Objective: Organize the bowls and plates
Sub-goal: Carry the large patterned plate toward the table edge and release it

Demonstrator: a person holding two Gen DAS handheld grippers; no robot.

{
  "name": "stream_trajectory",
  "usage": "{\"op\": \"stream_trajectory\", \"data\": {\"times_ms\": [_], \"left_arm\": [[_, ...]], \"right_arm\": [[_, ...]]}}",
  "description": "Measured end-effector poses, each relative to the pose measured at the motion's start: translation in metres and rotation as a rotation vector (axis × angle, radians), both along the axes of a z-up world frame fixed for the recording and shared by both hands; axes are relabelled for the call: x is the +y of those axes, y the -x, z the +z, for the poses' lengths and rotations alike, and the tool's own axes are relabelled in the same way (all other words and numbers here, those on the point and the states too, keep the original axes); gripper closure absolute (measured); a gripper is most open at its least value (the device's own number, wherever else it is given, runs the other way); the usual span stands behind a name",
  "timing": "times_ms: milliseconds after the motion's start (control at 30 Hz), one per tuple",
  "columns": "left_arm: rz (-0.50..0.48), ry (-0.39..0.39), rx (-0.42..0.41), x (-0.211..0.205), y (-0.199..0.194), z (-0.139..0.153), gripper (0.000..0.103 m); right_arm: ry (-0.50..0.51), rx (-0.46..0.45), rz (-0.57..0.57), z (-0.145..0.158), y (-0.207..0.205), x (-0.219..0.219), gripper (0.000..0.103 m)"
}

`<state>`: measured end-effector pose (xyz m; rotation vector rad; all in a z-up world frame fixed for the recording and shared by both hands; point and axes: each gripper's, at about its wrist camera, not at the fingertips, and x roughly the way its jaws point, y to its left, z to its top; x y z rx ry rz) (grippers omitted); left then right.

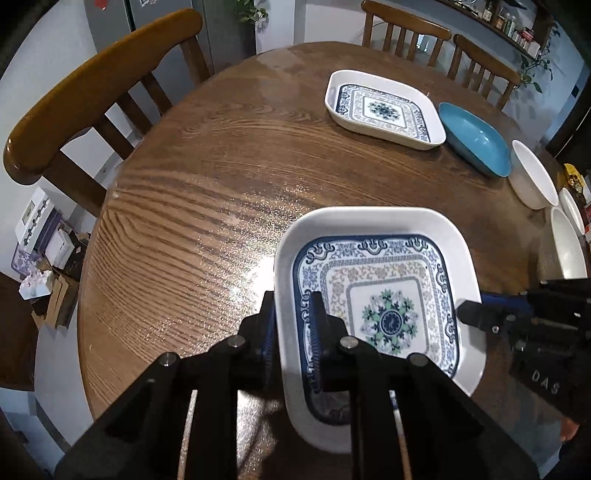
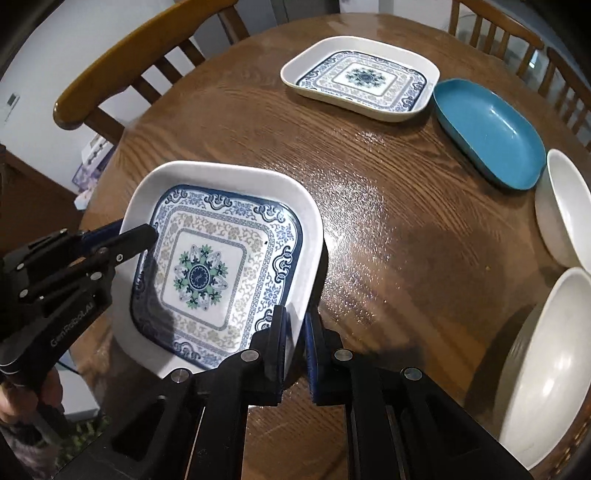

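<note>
A square white plate with a blue floral pattern is held between both grippers, just above the round wooden table. My left gripper is shut on its left rim. My right gripper is shut on its right rim. A second patterned square plate lies at the far side of the table. A blue oval dish lies right of it. White bowls stand along the right edge.
The wooden table has chairs around it: one at the left, others at the back. More white bowls sit at the near right. Boxes lie on the floor at left.
</note>
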<state>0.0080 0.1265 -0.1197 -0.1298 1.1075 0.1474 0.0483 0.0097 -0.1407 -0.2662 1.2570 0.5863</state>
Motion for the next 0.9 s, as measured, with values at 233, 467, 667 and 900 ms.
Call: {"op": "stream_trajectory", "data": {"times_ms": [233,467,667,900], "left_arm": [[0.014,-0.034,-0.028,-0.004,0.012,0.011,0.05],[0.02,-0.037,-0.111,-0.012,0.031,0.046,0.023],[0.002,-0.04,-0.175,-0.027,0.038,0.076,0.015],[-0.049,-0.062,-0.246,-0.054,0.041,0.104,0.001]], "right_arm": [[-0.03,-0.052,-0.047,0.011,0.012,-0.013,0.089],[-0.13,-0.114,-0.101,0.049,0.027,-0.057,0.087],[-0.212,-0.183,-0.148,0.085,0.043,-0.088,0.065],[-0.307,-0.309,-0.218,0.131,0.063,-0.138,0.035]]}}
